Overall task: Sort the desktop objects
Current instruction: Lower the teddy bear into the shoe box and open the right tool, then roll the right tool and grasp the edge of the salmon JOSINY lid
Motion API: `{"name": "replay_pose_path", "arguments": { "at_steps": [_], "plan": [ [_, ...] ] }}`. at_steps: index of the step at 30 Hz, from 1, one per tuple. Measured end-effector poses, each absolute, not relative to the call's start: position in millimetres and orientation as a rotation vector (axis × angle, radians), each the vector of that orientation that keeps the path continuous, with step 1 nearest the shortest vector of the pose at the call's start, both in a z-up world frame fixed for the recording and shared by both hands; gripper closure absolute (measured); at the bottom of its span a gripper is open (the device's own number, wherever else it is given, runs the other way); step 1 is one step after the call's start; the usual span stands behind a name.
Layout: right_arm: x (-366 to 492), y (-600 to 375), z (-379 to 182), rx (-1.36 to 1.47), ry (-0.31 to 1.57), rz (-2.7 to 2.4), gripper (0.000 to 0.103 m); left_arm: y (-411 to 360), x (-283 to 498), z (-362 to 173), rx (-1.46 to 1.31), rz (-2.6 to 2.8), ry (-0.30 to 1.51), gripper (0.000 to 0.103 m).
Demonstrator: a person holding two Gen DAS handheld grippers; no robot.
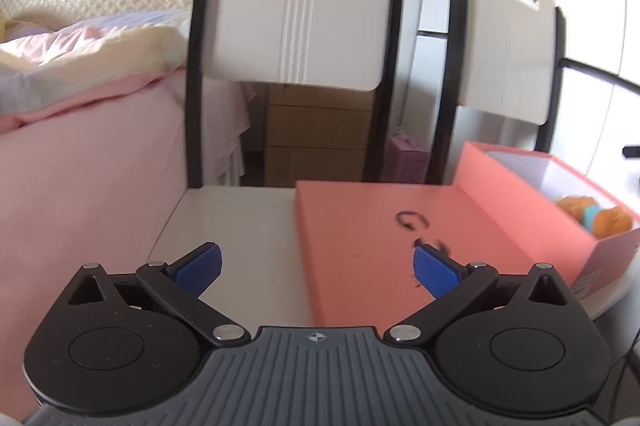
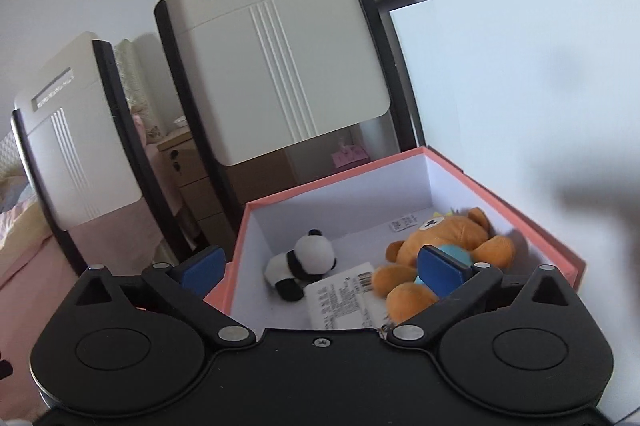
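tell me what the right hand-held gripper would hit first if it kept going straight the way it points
Most likely the toys in the open pink box. The right hand-held gripper is open and empty, angled down into the box, with the panda plush and the orange bear plush right ahead. Depth is hard to judge.

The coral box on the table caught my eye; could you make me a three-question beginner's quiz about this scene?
1. True or false: the coral box holds two plush toys.
2. The lid lies: A) on the box, B) flat on the table beside it, C) on a chair.
3. Fill in: the right gripper has its jaws ____.

Key: 1 true, a panda and an orange bear. 2 B. 3 open, nothing between them.
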State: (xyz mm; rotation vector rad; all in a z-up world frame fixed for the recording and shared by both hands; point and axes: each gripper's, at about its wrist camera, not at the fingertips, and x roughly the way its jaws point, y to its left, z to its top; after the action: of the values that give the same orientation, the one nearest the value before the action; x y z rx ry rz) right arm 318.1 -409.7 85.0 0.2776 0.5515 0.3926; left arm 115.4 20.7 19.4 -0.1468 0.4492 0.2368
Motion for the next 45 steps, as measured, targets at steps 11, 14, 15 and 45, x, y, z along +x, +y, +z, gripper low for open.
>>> {"name": "replay_pose_path", "arguments": {
  "at_steps": [11,14,15,45],
  "plan": [
    [204.8,-352.6,78.3,0.389,0.481,0.505,0.001,5.2,144.2,33.7,0.064,-0.097,0.403,0.0],
    [188.9,-325.0,44.5,0.478,0.522,0.5,0.001,17.7,147.3,16.3,0.02,-0.133,0.364,0.0],
    [184.8,-316.5,32.6,0.508,0.53,0.502,0.001,22.7,146.4,10.7,-0.001,-0.135,0.343,0.0],
    [199.3,-259.9,-142.8,1.12,0.679,0.421,0.057,43.9,156.7,-12.0,-0.165,-0.142,0.426,0.0]
  ]
}}
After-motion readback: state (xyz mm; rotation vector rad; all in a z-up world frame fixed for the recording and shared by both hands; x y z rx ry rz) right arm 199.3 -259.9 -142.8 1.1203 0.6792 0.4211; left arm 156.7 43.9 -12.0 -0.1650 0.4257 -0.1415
